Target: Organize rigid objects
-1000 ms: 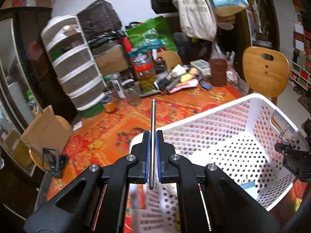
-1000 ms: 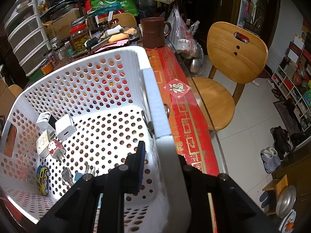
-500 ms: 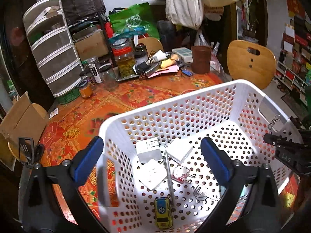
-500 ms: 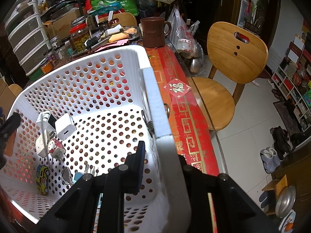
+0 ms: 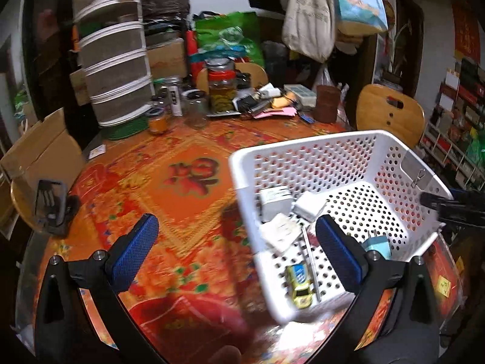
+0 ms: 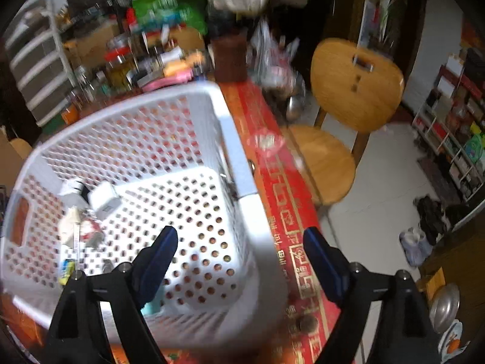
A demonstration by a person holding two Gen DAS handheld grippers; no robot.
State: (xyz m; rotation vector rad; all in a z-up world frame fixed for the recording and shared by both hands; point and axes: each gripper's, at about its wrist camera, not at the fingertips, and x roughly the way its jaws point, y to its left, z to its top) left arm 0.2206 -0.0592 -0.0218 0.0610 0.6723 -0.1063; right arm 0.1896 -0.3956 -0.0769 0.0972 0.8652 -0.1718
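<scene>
A white perforated basket [image 5: 303,148] stands on the red patterned tablecloth [image 5: 182,182]; it also shows in the right wrist view [image 6: 236,157]. In it lie white chargers [image 5: 274,201], a metal rod [image 5: 310,265], a yellow toy car [image 5: 300,285] and a teal plug [image 5: 377,244]. My left gripper [image 5: 239,248] is open and empty, straddling the basket's near left wall. My right gripper [image 6: 239,261] is open and empty, its fingers on either side of the basket's right wall.
Jars [image 5: 222,91], a brown mug [image 5: 327,104], a drawer tower [image 5: 112,69] and clutter fill the table's far side. A black holder [image 5: 50,203] sits at the left edge. A wooden chair [image 6: 348,97] stands to the right of the table.
My left gripper opened, dropped the metal rod into the basket, then pulled back left. My right gripper let go of the basket's right wall and opened.
</scene>
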